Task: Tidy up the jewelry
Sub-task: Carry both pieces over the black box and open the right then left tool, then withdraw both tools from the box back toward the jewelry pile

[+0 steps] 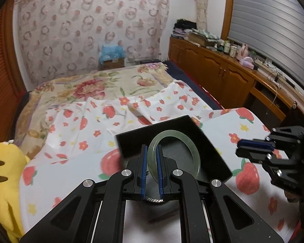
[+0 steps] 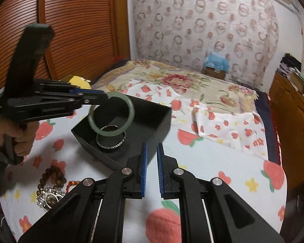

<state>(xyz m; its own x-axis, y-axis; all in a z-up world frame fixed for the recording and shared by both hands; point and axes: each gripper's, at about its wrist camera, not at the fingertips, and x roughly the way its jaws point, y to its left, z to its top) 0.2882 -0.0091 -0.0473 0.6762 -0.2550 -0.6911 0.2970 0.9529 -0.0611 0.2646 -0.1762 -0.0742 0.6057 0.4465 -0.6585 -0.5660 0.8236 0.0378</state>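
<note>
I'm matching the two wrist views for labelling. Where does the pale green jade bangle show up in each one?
Left wrist view: the pale green jade bangle is low centre, clamped between the left tongs, over the black open box.
Right wrist view: centre-left, held out by the left tongs above the same box, which holds a silver bangle.
Shared landmark: the black box on the strawberry-print cloth.

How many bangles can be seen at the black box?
2. The green jade bangle hangs above the black box, pinched by the left gripper. A silver bangle lies inside the box; more may be hidden.
</note>
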